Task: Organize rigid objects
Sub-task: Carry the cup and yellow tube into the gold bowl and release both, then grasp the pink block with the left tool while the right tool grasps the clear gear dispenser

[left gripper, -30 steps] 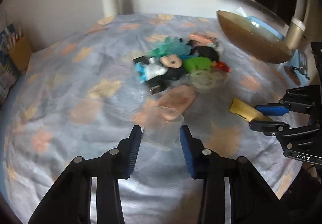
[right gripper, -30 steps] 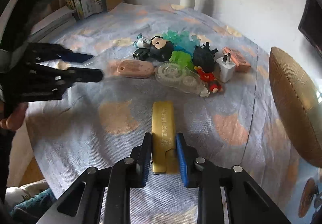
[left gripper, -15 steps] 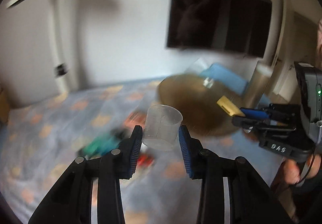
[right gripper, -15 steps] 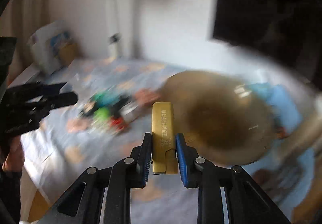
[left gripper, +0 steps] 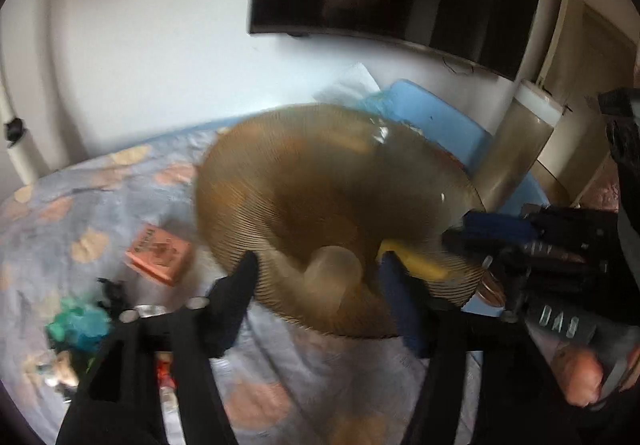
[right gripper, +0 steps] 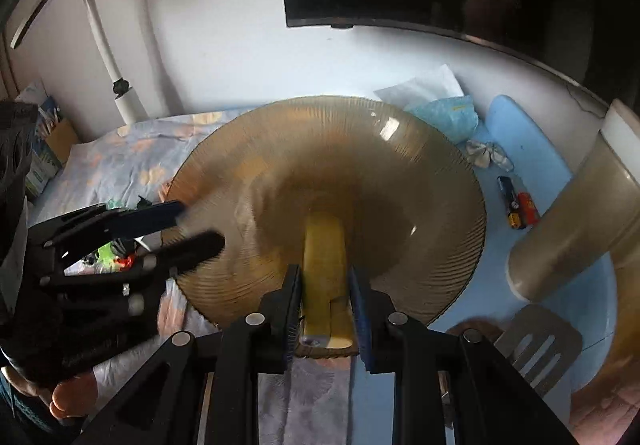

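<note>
Both claws now over ribbed amber bowl (right gripper: pixel 400 181): left claw (left gripper: pixel 320 273) opening off clear cup (left gripper: pixel 334 273), right claw (right gripper: pixel 326 281) pinching gold bar (right gripper: pixel 324 265).

A ribbed amber bowl (right gripper: pixel 400 165) sits on a grey-blue cloth (left gripper: pixel 80 213) patterned with peach blotches.

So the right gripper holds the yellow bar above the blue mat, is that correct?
Not the blue mat. The right wrist view shows the right gripper holding the yellow bar above the amber ribbed bowl.
</note>
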Available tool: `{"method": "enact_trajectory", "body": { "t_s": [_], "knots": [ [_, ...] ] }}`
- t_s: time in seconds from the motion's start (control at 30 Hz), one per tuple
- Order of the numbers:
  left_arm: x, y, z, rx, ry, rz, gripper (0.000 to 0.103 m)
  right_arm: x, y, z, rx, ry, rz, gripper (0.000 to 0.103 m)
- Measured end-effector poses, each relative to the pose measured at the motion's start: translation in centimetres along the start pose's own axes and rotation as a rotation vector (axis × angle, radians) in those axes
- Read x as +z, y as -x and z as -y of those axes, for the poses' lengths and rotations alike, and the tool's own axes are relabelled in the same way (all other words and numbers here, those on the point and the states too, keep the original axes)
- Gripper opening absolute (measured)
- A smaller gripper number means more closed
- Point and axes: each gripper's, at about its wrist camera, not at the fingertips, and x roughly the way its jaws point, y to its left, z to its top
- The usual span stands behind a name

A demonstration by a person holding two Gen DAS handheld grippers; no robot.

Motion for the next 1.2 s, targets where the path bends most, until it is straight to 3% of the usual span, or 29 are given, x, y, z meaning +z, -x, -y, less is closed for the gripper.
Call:
{"method": "enact_trajectory", "body": {
  "t_s": [0.13, 0.2, 0.33, 0.4, 0.43, 0.47, 0.5, 0.57, 0.63, 0.67, 0.87, 1.07, 1.2],
  "knots": [
    [-0.5, 6.9, -2.6, 0.031, 0.046, 0.137, 0.066, 0.7, 3.2, 0.9, -0.017, -0.036, 0.085, 0.026],
    [-1.0, 10.4, -3.6, 0.063, 0.068, 0.208, 0.076, 1.1, 5.0, 0.8, 0.0, -0.035, 0.133, 0.026],
    [-3.9, 18.1, -6.2, 0.198, 0.125, 0.354, 0.084, 1.6, 8.9, -1.8, 0.048, 0.007, 0.22, 0.027],
    [-6.1, 20.1, -7.9, 0.274, 0.177, 0.379, 0.088, 1.3, 10.2, -4.5, 0.123, 0.048, 0.246, 0.032],
    [-7.2, 20.5, -8.8, 0.302, 0.207, 0.383, 0.09, 1.1, 10.5, -5.6, 0.15, 0.062, 0.251, 0.042],
    [-8.2, 20.7, -9.6, 0.322, 0.235, 0.381, 0.092, 0.6, 10.4, -7.4, 0.189, 0.084, 0.25, 0.051],
    [-9.1, 20.7, -10.5, 0.343, 0.262, 0.373, 0.092, 0.2, 10.0, -8.6, 0.207, 0.098, 0.247, 0.054],
    [-11.7, 19.7, -12.8, 0.436, 0.308, 0.331, 0.092, -1.1, 8.5, -11.3, 0.237, 0.132, 0.234, 0.055],
    [-13.6, 17.1, -14.3, 0.561, 0.314, 0.226, 0.091, -3.1, 6.2, -13.8, 0.228, 0.172, 0.227, 0.055],
    [-14.2, 16.2, -14.5, 0.583, 0.301, 0.196, 0.091, -4.2, 4.8, -14.9, 0.215, 0.194, 0.218, 0.055],
    [-16.0, 12.2, -15.6, 0.553, 0.286, 0.14, 0.092, -7.3, -1.2, -16.9, 0.199, 0.195, 0.133, 0.055],
    [-16.4, 11.7, -14.9, 0.552, 0.251, 0.102, 0.092, -7.6, -2.6, -15.8, 0.186, 0.153, 0.113, 0.061],
    [-16.3, 11.2, -14.2, 0.566, 0.204, 0.079, 0.092, -8.0, -2.6, -16.8, 0.146, 0.209, 0.112, 0.061]
  ]
}}
